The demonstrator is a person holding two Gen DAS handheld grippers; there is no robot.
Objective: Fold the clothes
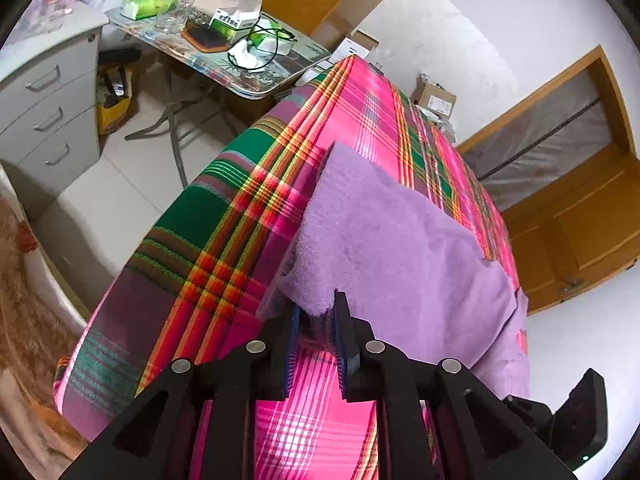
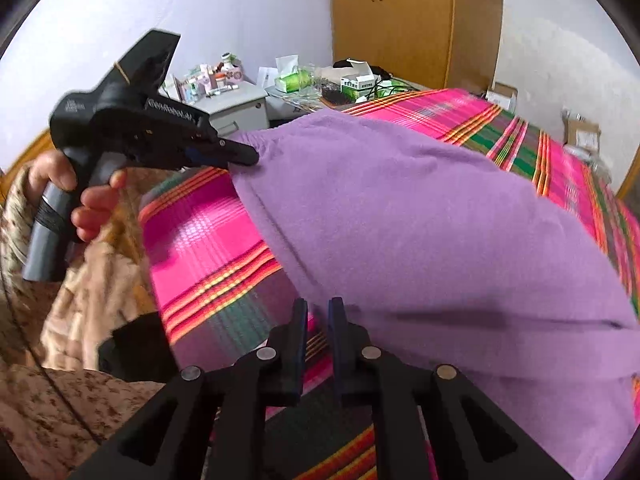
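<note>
A purple fleece garment (image 1: 392, 248) lies on a bed covered by a pink, green and orange plaid sheet (image 1: 224, 240). My left gripper (image 1: 316, 308) is shut on a corner of the garment and lifts it a little off the sheet. In the right wrist view the same left gripper (image 2: 244, 156) pinches the garment's far corner (image 2: 272, 144). My right gripper (image 2: 318, 308) is nearly closed at the near edge of the garment (image 2: 420, 240); whether cloth is between its fingers is hidden.
A grey drawer cabinet (image 1: 52, 108) and a cluttered folding table (image 1: 224, 48) stand left of the bed. A wooden wardrobe (image 2: 412, 20) stands behind. Cardboard boxes (image 1: 434, 98) sit by the wall. My patterned sleeve (image 2: 60, 380) is at the bed's near edge.
</note>
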